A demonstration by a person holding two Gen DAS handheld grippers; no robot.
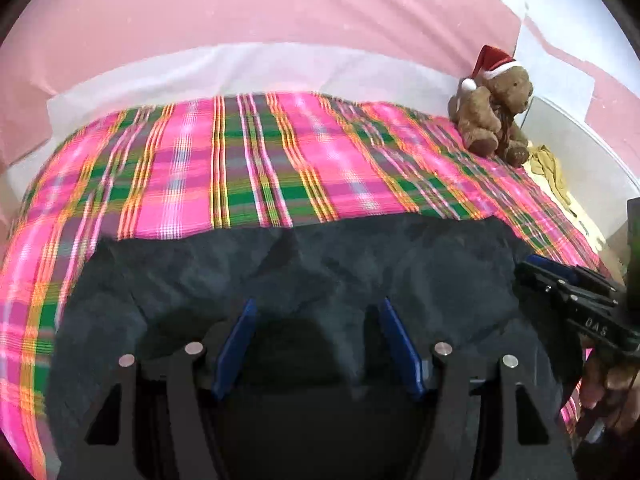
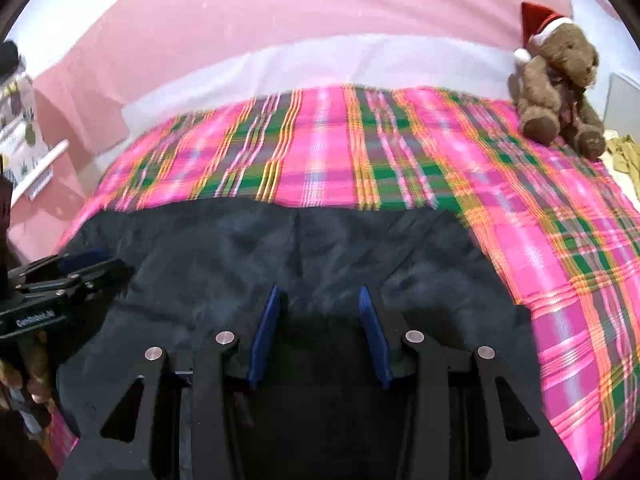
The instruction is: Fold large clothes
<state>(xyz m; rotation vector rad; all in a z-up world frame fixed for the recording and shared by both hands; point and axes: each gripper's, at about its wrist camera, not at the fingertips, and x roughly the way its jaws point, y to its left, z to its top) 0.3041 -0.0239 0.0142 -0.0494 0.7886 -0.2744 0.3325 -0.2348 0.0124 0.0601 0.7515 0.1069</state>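
Dark garment (image 1: 304, 264) flat on plaid bedspread (image 1: 248, 160), well short of teddy bear (image 1: 496, 116). Left gripper (image 1: 316, 312), right gripper (image 2: 318, 300) both spread, empty above near hem; pinch matching corners evenly

Bed covered by a pink, green and orange plaid cloth (image 1: 248, 168), bearing a dark navy crumpled garment (image 1: 360, 264) at the near edge and a brown Santa-hatted teddy bear (image 1: 496, 112) at the far right corner.
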